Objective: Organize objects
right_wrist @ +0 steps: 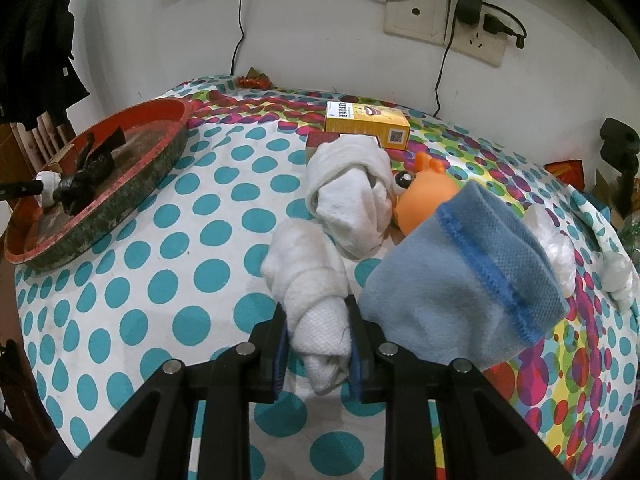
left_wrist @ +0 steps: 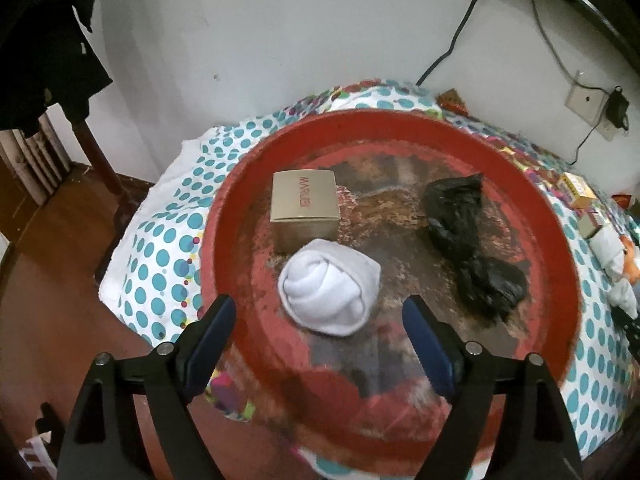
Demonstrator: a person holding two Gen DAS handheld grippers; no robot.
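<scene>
In the left wrist view a round red tray [left_wrist: 560, 264] lies on the dotted bedspread. It holds a beige box [left_wrist: 304, 200], a crumpled black plastic bag [left_wrist: 468, 240] and a white rolled sock ball [left_wrist: 330, 286]. My left gripper [left_wrist: 320, 308] hangs open just above the tray's near side, its pads apart from the sock ball. In the right wrist view my right gripper [right_wrist: 318, 312] is shut on a white rolled sock [right_wrist: 308, 276] lying on the spread. The same red tray [right_wrist: 120, 196] is at the far left there.
Beyond the held sock lie another white rolled cloth [right_wrist: 352, 192], a blue cloth [right_wrist: 460, 292], an orange toy [right_wrist: 424, 200], a yellow box [right_wrist: 366, 124] and clear plastic wrap [right_wrist: 552, 248]. The wall with a socket [right_wrist: 440, 20] and cables is behind. Brown floor [left_wrist: 60, 280] lies left of the bed.
</scene>
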